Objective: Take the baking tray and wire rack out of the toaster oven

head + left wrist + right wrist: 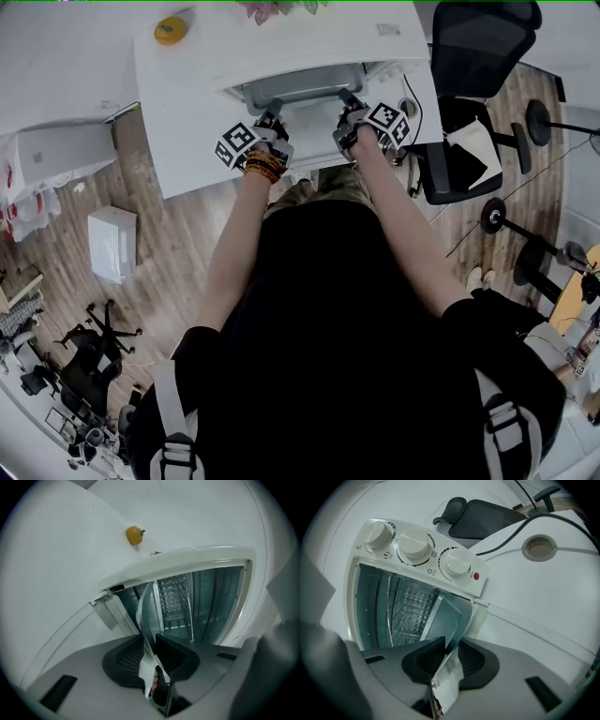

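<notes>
The white toaster oven [302, 82] stands open on the white table [187, 103]. The metal baking tray [314, 120] sticks out of its mouth toward me. My left gripper [272, 124] is shut on the tray's left rim and my right gripper [347, 117] on its right rim. In the left gripper view the tray [149, 616] runs edge-on between the pads of the left gripper [152, 641]. The wire rack [177, 595] sits inside the oven. In the right gripper view the right gripper [447, 651] pinches the tray [449, 620], with the wire rack [410, 606] behind it.
An orange toy fruit [171, 30] lies at the table's back left. The oven's three knobs [415, 545] face up on its right side. A black cable [511, 536] and a grommet hole [539, 548] lie right of the oven. An office chair [473, 66] stands at the table's right.
</notes>
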The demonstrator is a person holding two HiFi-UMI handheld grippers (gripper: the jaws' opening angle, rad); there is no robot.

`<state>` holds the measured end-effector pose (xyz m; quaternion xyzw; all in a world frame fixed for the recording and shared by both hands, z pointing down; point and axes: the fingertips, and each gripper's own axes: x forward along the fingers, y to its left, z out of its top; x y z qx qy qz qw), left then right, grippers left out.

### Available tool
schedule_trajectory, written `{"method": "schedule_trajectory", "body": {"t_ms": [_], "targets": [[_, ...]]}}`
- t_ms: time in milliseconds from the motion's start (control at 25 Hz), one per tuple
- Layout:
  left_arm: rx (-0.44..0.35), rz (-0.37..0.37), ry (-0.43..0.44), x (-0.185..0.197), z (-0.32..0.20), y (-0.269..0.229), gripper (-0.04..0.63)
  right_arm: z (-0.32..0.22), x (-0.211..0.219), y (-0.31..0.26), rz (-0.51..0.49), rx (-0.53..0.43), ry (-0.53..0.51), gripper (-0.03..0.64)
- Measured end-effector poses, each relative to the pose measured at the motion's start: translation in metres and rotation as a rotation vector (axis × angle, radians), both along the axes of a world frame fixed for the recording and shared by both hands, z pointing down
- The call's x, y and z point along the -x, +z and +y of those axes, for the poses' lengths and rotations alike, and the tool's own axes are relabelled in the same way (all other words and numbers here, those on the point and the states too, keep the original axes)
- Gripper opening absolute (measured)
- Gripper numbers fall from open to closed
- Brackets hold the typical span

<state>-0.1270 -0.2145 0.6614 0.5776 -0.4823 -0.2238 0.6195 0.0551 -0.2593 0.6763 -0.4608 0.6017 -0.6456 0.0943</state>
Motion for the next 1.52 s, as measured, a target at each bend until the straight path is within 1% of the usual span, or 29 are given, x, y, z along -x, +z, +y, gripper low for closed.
{"method": "schedule_trajectory", "body": {"t_ms": [800,1360,1520], "targets": [[-0.014,0.006,0.009,-0.005,0.016,-0.003,0.084,0.018,-0.007,-0.003,0.001,-0.004,0.028,0.095],[-0.014,0.011,0.030,-0.011,0.029,-0.001,0.084,0.032,-0.013,-0.001,0.002,-0.004,0.048,0.095],[-0.010,0.020,0.025,-0.011,0.032,-0.001,0.084,0.036,-0.013,-0.002,0.004,0.002,0.057,0.095]]}}
